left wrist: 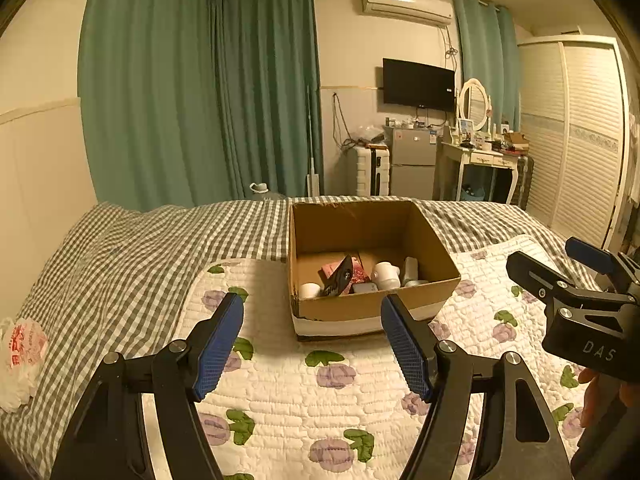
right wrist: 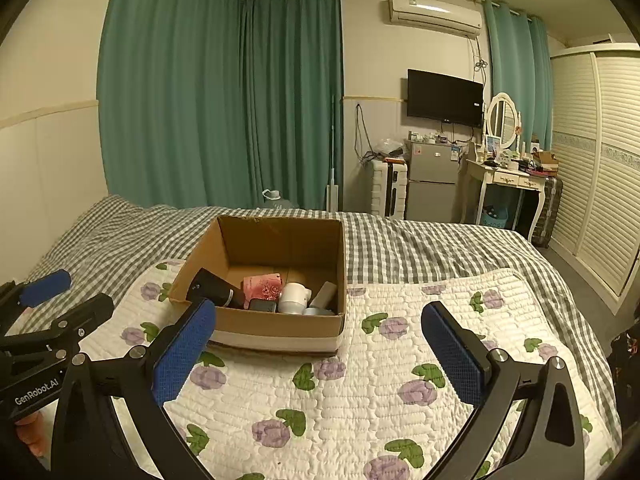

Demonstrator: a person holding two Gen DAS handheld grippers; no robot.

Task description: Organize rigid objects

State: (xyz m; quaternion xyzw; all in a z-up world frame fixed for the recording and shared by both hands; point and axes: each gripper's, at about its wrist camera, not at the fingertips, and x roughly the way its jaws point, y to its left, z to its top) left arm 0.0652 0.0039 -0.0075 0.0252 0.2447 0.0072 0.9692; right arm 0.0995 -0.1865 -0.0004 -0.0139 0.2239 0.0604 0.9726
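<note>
Cardboard box [left wrist: 372, 304] seen set on floral quilt [left wrist: 320, 392] atop checked bedspread [left wrist: 120, 264], open-topped. Inside, near front wall: black device [right wrist: 212, 286] leaned tilted, pink packet [right wrist: 262, 286] behind it, white jar [right wrist: 294, 298] beside, small white cup [left wrist: 309, 290] at left front corner. Left gripper [left wrist: 312, 344] held well apart from box front, blue pads spread wide, nothing held. Right gripper [right wrist: 318, 350] likewise spread wide, nothing gripped, positioned near box. White plastic bag [left wrist: 20, 360] noted at bed's left edge.
</note>
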